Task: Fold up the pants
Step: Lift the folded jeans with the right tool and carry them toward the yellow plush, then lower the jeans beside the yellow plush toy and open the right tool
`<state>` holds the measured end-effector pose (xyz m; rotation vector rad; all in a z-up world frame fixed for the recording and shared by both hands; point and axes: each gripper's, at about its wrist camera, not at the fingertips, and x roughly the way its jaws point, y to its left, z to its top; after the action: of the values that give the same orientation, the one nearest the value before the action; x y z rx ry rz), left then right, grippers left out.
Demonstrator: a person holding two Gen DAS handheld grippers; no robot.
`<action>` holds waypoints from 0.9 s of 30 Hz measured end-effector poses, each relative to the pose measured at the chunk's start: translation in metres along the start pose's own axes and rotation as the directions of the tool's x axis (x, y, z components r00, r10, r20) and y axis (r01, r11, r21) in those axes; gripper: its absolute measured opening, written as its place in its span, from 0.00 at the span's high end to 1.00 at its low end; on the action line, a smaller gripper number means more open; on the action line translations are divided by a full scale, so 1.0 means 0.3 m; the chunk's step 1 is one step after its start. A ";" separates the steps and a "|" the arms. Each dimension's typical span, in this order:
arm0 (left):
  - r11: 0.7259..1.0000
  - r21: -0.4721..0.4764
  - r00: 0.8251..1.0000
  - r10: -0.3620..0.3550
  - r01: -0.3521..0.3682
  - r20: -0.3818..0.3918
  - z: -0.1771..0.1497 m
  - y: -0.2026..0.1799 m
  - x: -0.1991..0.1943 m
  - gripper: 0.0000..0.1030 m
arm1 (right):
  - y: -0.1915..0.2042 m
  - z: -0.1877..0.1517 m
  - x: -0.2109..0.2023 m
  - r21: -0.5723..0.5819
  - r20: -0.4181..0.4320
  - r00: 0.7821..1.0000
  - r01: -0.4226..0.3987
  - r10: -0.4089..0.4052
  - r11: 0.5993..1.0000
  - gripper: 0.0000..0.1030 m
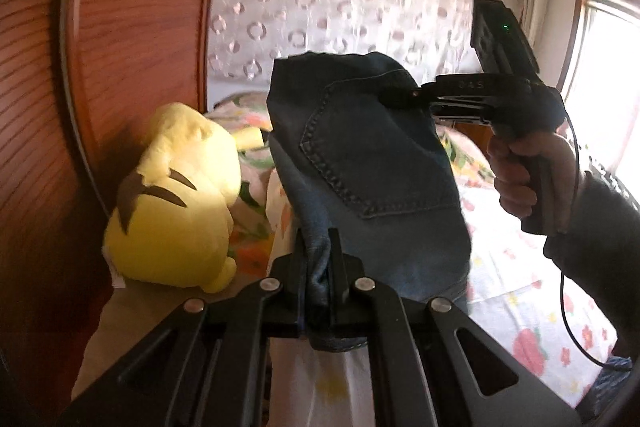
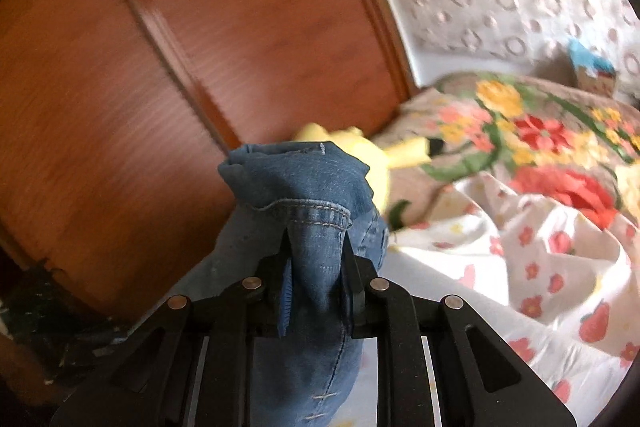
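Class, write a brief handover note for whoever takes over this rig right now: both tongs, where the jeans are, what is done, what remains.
Left tongs: shut on the jeans, fabric bunched between the fingers.
Right tongs: shut on the jeans near a stitched hem.
The jeans hang lifted between both tongs above the floral bed, back pocket showing; a yellow plush toy lies behind.
Done: both grips secure.
Left: no finished fold is visible; lay the jeans flat and fold.

Both wrist views close, facing the headboard (image 1: pixel 120 27) (shared) — bed level
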<state>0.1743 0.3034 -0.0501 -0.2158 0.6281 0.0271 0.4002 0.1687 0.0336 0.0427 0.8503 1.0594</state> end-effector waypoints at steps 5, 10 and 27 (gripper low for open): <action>1.000 0.008 0.999 0.000 0.000 -0.050 -0.005 -0.003 0.107 0.95 | -0.158 -0.058 0.044 0.045 -0.032 0.995 0.094 -0.093 0.995 0.64; 0.999 0.050 0.993 0.017 -0.011 -0.115 -0.021 -0.045 0.193 0.94 | -0.235 -0.095 0.019 0.036 -0.058 0.949 0.312 -0.310 0.949 0.46; 0.996 0.061 0.987 0.069 -0.061 -0.146 -0.052 -0.043 0.239 0.87 | -0.220 -0.159 0.121 -0.093 -0.080 0.936 0.336 -0.343 0.937 0.82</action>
<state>0.2243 0.2845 -0.1019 -0.1439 0.7826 0.0564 0.4270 0.1457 -0.0483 -0.2159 0.8647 0.7708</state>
